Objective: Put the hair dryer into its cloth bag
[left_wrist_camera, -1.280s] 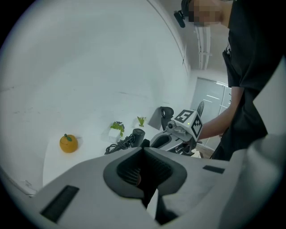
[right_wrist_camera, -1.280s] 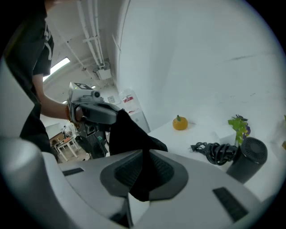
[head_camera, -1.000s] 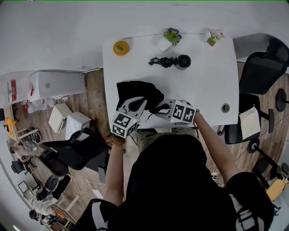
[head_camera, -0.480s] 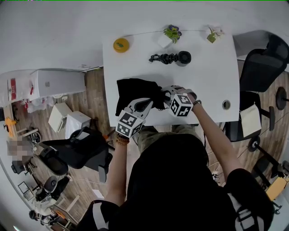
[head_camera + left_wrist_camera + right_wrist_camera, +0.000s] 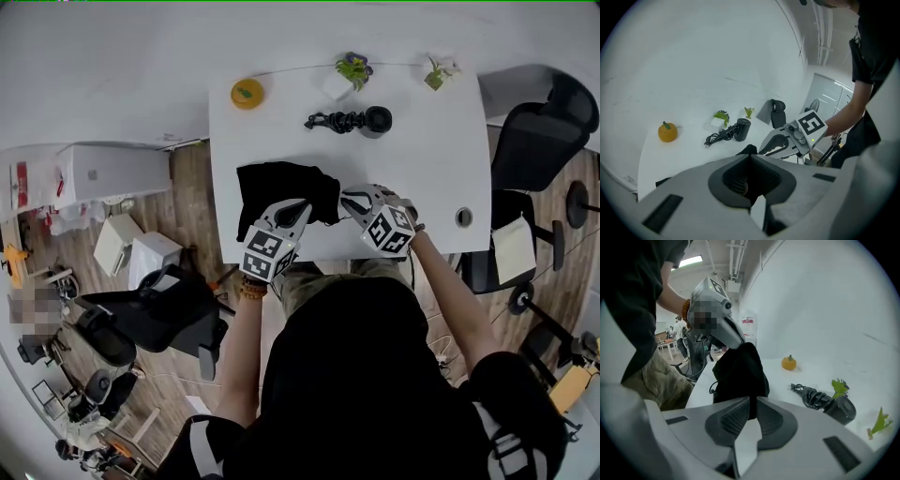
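The black cloth bag (image 5: 279,190) lies crumpled on the white table (image 5: 431,159) near its front edge. My left gripper (image 5: 302,206) is shut on the bag's near edge, with dark cloth (image 5: 747,150) showing between its jaws. My right gripper (image 5: 346,197) is shut on the bag's right edge, and the cloth (image 5: 738,373) hangs bunched from its tips. The two grippers face each other, close together. The black hair dryer (image 5: 378,121) with its coiled cord (image 5: 330,123) lies apart at the table's far middle, also visible as the hair dryer (image 5: 741,129) and the hair dryer (image 5: 840,408).
An orange fruit (image 5: 247,94) sits at the far left corner. Two small potted plants (image 5: 354,70) (image 5: 439,73) stand along the far edge. A round cable grommet (image 5: 464,217) is set in the table at right. Office chairs (image 5: 539,141) (image 5: 155,314) stand on both sides.
My right gripper has turned and shifted slightly along the front edge with the bag's edge in it. The left gripper has kept its place on the bag.
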`<state>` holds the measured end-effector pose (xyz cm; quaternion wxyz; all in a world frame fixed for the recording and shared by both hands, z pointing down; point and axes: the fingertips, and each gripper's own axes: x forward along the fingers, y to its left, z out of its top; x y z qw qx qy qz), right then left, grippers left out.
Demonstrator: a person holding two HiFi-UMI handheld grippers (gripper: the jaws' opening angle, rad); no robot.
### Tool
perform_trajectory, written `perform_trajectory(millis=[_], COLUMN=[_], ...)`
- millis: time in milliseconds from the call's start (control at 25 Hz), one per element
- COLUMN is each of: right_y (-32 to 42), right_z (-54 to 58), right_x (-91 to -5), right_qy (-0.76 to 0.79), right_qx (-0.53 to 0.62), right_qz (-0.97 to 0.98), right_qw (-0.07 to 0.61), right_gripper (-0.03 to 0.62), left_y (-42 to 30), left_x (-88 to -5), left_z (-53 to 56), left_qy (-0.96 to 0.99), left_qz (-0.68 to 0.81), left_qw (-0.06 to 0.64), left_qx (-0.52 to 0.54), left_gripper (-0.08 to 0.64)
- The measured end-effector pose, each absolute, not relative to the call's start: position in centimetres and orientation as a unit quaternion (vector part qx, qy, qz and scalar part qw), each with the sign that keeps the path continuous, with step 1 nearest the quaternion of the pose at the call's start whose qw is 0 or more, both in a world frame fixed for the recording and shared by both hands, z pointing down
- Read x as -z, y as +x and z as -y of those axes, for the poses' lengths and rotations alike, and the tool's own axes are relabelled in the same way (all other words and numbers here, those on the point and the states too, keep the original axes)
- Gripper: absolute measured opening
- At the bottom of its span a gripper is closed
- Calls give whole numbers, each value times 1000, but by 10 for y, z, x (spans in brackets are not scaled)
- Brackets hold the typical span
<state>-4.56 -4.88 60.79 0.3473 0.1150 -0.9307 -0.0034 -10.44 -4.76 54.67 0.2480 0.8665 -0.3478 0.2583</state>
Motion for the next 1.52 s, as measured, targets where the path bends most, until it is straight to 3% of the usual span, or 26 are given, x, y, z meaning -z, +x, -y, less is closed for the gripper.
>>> perform_trajectory(millis=[80, 160, 360, 520, 800, 1520], right_y=[-37, -26, 20, 46, 56, 28], right_z=[57, 80, 173, 225, 248, 249], right_x=[-609, -612, -587, -587, -640, -666], right_qy=[114, 116, 221, 255, 211, 235], right_qx=[22, 47, 110, 100, -55, -137], right_qz=[927, 916, 889, 886, 917, 910], right_qw=[356, 382, 386, 375, 335, 312], right_gripper=[54, 236, 303, 331, 382, 380], left_y=[-109, -110, -101, -101, -105, -110], left_x=[-546, -546, -549, -548, -546, -552], left_z=[51, 54, 53, 57, 60, 60], left_qy=[863, 861, 862, 862, 857, 852], left_qz=[355, 359, 356, 361, 368, 366], left_qw=[247, 245, 241, 241, 237, 234], left_qx=[-262, -264, -267, -262, -272, -292], left_gripper=[31, 31, 31, 31, 31, 31])
